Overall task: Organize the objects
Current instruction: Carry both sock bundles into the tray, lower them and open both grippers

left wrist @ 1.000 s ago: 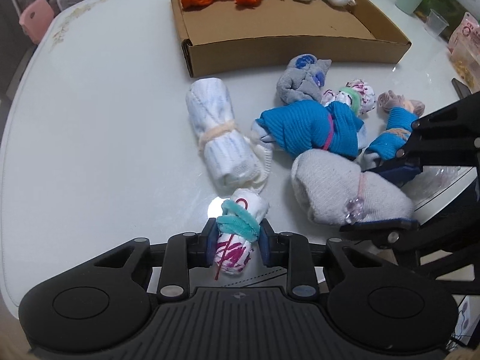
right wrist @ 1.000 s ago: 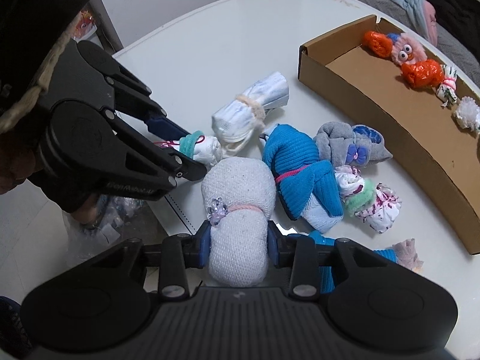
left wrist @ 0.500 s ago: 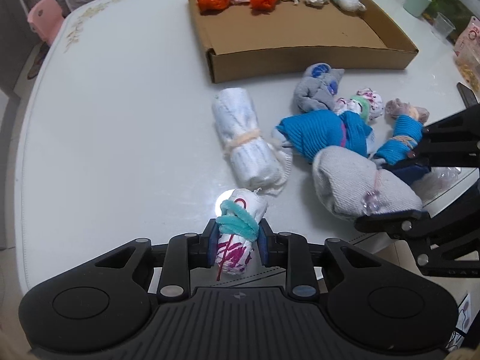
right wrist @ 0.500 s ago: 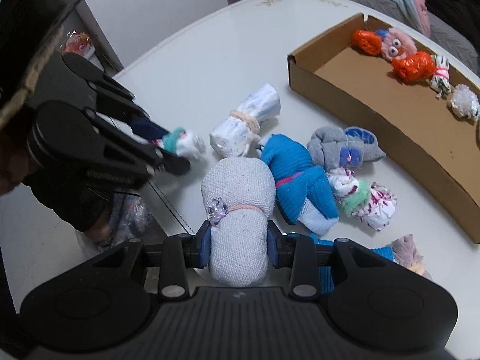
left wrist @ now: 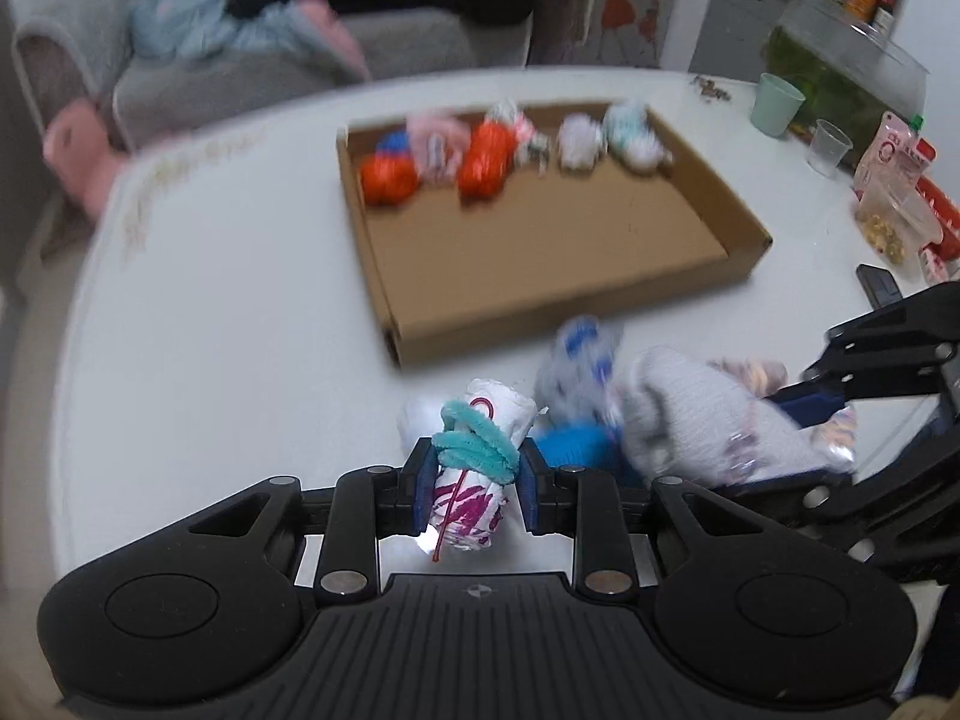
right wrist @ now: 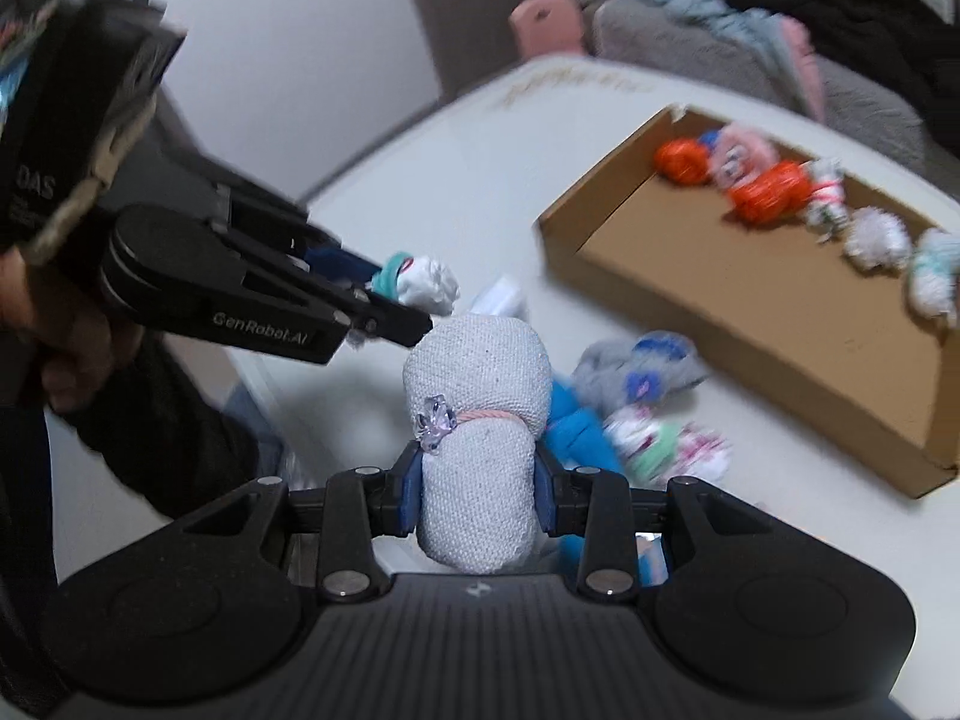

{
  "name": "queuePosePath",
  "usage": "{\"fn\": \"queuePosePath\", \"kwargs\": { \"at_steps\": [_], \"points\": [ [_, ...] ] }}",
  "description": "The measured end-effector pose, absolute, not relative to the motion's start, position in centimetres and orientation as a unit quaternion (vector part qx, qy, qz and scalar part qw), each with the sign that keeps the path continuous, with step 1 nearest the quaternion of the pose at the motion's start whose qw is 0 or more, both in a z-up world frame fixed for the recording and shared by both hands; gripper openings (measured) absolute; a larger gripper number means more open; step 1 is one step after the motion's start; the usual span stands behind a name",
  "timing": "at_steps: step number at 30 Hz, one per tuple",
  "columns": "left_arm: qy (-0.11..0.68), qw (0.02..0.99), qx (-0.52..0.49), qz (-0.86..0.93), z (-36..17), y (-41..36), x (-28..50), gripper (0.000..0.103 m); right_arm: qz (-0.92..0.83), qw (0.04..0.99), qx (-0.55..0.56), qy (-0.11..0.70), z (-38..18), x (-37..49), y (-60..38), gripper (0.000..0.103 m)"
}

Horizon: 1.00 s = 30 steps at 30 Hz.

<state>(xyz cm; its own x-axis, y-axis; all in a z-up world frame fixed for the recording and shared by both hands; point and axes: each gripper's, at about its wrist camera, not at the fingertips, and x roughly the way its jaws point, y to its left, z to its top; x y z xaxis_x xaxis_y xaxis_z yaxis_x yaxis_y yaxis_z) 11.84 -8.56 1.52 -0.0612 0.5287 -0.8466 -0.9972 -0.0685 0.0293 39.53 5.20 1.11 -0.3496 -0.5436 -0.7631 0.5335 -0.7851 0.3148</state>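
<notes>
My left gripper (left wrist: 471, 483) is shut on a small white roll with pink marks and a teal tie (left wrist: 480, 456), held above the table. It also shows in the right wrist view (right wrist: 420, 282). My right gripper (right wrist: 477, 492) is shut on a grey-white sock roll with a pink band and clear charm (right wrist: 477, 414), also lifted; it shows in the left wrist view (left wrist: 708, 420). A shallow cardboard box (left wrist: 540, 246) lies ahead, with several small bundles (left wrist: 480, 156) along its far wall. It also shows in the right wrist view (right wrist: 780, 312).
On the white table (left wrist: 210, 300) near the box lie a blue roll (right wrist: 576, 426), a grey-and-blue bundle (right wrist: 636, 366) and a white-green-pink bundle (right wrist: 666, 444). A green cup (left wrist: 777, 103), a clear cup (left wrist: 831, 147) and snack bags stand at the far right. A sofa is behind.
Both grippers have risen and tilted up toward the box, each keeping its roll. The view is motion-blurred now and shows the sofa and room beyond the table.
</notes>
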Motion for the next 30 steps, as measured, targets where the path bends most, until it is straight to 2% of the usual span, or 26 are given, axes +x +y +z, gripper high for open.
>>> {"fn": "queuePosePath", "kwargs": {
  "at_steps": [7,11,20,25,30],
  "points": [
    [0.335,0.618,-0.281,0.653,4.2,-1.6,9.9,0.034,-0.866,0.261,0.422,-0.058,2.9,36.1,9.5,0.033],
    [0.331,0.626,-0.278,0.649,3.9,1.7,9.0,0.034,-0.879,0.24,0.408,-0.058,3.0,32.6,11.0,0.033],
    [0.367,0.629,-0.3,0.616,-0.4,7.9,8.4,0.035,-0.862,0.261,0.434,-0.002,0.2,25.3,8.9,0.033],
    [0.405,0.618,-0.289,0.609,-3.2,9.4,8.9,0.035,-0.848,0.266,0.456,0.037,-1.7,23.0,8.1,0.033],
    [0.408,0.604,-0.301,0.615,-4.4,10.4,8.0,0.035,-0.842,0.276,0.462,0.048,-2.4,21.7,7.8,0.033]
  ]
}}
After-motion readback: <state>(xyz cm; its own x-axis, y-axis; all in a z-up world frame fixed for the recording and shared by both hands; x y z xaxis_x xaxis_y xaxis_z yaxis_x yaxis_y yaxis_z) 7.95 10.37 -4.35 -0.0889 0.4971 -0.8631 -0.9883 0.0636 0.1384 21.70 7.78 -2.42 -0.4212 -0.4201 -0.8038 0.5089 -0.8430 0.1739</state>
